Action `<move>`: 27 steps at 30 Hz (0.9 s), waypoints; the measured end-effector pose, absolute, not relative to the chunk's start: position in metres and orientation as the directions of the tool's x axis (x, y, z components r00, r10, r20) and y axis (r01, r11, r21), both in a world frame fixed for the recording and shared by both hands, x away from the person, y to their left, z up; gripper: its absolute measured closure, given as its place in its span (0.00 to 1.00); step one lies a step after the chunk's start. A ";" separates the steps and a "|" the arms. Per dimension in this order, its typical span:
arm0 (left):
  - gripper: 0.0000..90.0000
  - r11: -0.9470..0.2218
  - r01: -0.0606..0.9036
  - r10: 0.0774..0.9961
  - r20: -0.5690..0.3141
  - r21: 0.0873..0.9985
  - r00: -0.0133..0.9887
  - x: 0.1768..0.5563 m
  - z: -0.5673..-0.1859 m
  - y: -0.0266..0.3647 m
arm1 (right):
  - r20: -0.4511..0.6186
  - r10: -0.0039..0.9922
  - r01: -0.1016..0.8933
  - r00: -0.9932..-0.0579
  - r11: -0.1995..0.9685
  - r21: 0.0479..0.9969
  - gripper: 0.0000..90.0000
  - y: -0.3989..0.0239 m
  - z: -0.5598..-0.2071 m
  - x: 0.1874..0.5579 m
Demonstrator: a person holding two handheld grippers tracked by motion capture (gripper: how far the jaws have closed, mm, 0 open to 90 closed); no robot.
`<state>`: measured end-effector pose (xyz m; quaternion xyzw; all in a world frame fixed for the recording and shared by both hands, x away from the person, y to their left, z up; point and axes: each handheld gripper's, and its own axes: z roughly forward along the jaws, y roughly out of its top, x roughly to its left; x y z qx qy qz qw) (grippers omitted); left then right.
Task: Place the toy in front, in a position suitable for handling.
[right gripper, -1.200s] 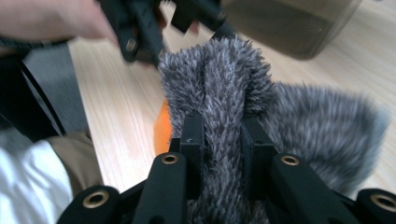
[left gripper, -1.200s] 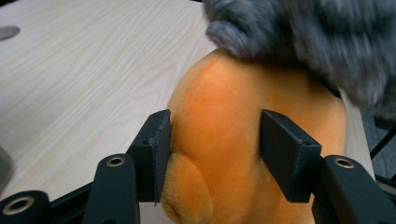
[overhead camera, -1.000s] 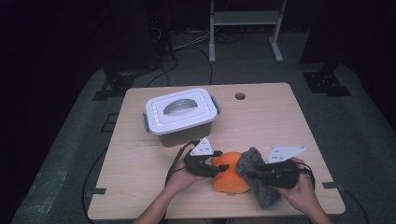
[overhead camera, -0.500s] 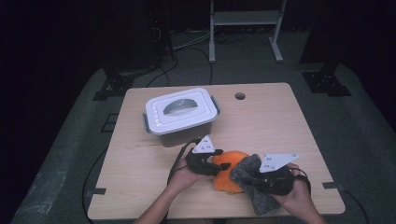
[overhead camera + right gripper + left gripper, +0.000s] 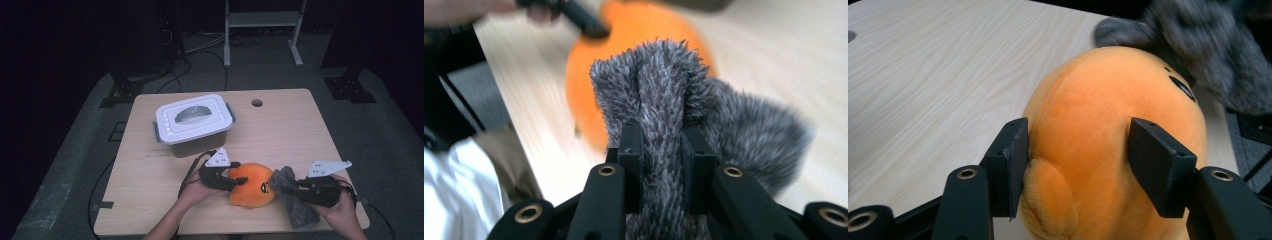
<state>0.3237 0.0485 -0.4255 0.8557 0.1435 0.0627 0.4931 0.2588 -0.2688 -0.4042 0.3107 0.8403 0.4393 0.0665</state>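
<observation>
The left gripper (image 5: 235, 181) straddles the orange plush (image 5: 254, 184) near the table's (image 5: 300, 130) front edge. Its jaws have just been opening; in the left gripper view both pads (image 5: 1013, 160) still lie against the plush's sides. The right gripper (image 5: 300, 187) is clamped tight on the grey furry cloth (image 5: 295, 202), which lies at the front right, touching the plush. A lidded box (image 5: 194, 122) sits behind, well apart.
</observation>
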 end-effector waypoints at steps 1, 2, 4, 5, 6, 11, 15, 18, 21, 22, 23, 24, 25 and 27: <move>0.46 -0.474 0.179 0.302 -0.031 0.862 0.953 0.323 -0.425 0.048 | 0.168 0.577 0.459 -0.799 0.406 0.790 0.83 -0.268 -0.400 0.263; 0.46 -0.481 0.174 0.299 -0.025 0.859 0.954 0.322 -0.425 0.049 | 0.178 0.570 0.457 -0.802 0.395 0.797 0.83 -0.266 -0.397 0.266; 0.46 -0.484 0.169 0.293 -0.023 0.858 0.956 0.321 -0.425 0.051 | 0.182 0.559 0.453 -0.809 0.396 0.799 0.83 -0.260 -0.394 0.273; 0.46 -0.484 0.172 0.293 -0.026 0.858 0.956 0.320 -0.425 0.053 | 0.181 0.554 0.453 -0.813 0.405 0.794 0.83 -0.256 -0.395 0.275; 0.46 -0.486 0.176 0.291 -0.032 0.856 0.956 0.321 -0.426 0.055 | 0.187 0.551 0.460 -0.813 0.410 0.788 0.83 -0.254 -0.396 0.276; 0.46 -0.484 0.174 0.279 -0.037 0.858 0.960 0.319 -0.426 0.057 | 0.243 0.541 0.497 -0.805 0.393 0.774 0.82 -0.259 -0.416 0.271; 0.45 -0.491 0.170 0.273 -0.034 0.854 0.961 0.318 -0.426 0.058 | 0.256 0.580 0.551 -0.773 0.415 0.724 0.82 -0.274 -0.430 0.264; 0.44 -0.488 0.156 0.257 -0.029 0.859 0.966 0.317 -0.426 0.059 | 0.269 0.582 0.561 -0.768 0.407 0.721 0.82 -0.281 -0.429 0.260; 0.44 -0.489 0.150 0.248 -0.028 0.859 0.968 0.316 -0.426 0.058 | 0.256 0.575 0.535 -0.777 0.389 0.750 0.82 -0.278 -0.415 0.264; 0.44 -0.492 0.143 0.243 -0.023 0.859 0.970 0.316 -0.426 0.058 | 0.251 0.569 0.524 -0.783 0.385 0.760 0.82 -0.274 -0.410 0.267; 0.44 -0.492 0.142 0.241 -0.022 0.859 0.970 0.315 -0.426 0.058 | 0.247 0.560 0.511 -0.791 0.382 0.770 0.82 -0.271 -0.405 0.270; 0.44 -0.496 0.137 0.238 -0.018 0.858 0.971 0.314 -0.426 0.059 | 0.244 0.550 0.499 -0.799 0.381 0.778 0.82 -0.266 -0.400 0.273; 0.44 -0.498 0.133 0.233 -0.015 0.857 0.972 0.313 -0.426 0.059 | 0.236 0.542 0.487 -0.807 0.384 0.784 0.82 -0.261 -0.396 0.275; 0.44 -0.498 0.119 0.215 -0.010 0.859 0.976 0.312 -0.426 0.060 | 0.227 0.530 0.471 -0.817 0.386 0.793 0.82 -0.252 -0.388 0.280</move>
